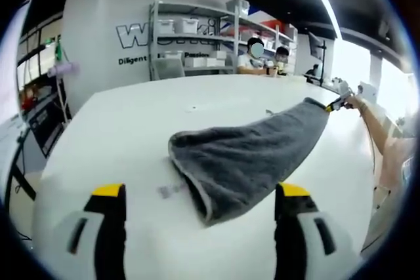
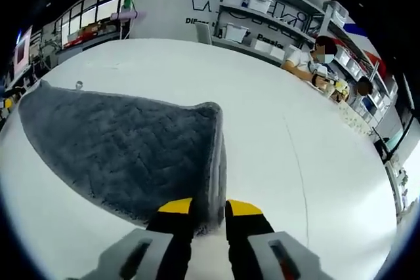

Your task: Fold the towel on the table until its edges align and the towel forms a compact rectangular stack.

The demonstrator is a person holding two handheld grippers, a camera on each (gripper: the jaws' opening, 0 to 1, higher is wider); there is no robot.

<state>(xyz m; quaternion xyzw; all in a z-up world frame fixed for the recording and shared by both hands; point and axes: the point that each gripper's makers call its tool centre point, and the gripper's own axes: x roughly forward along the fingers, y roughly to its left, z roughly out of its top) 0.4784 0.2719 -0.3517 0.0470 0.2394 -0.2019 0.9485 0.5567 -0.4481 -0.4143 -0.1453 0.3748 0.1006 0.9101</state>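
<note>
A grey towel (image 1: 249, 155) lies on the white table (image 1: 131, 129), folded over, with the rounded fold towards me in the left gripper view. My left gripper (image 1: 201, 193) hovers just short of that fold, its yellow-tipped jaws wide open and empty. The towel's far corner is stretched out to the right, where my right gripper (image 1: 337, 103) pinches it. In the right gripper view the towel (image 2: 125, 149) spreads away to the left, and my right gripper (image 2: 210, 211) is shut on its thick near edge.
A person's arm (image 1: 375, 126) reaches in behind the right gripper. A small pale tag (image 1: 169, 190) lies on the table beside the fold. Shelves with white bins (image 1: 197, 37) stand beyond the table's far edge, and people (image 2: 308, 57) sit there.
</note>
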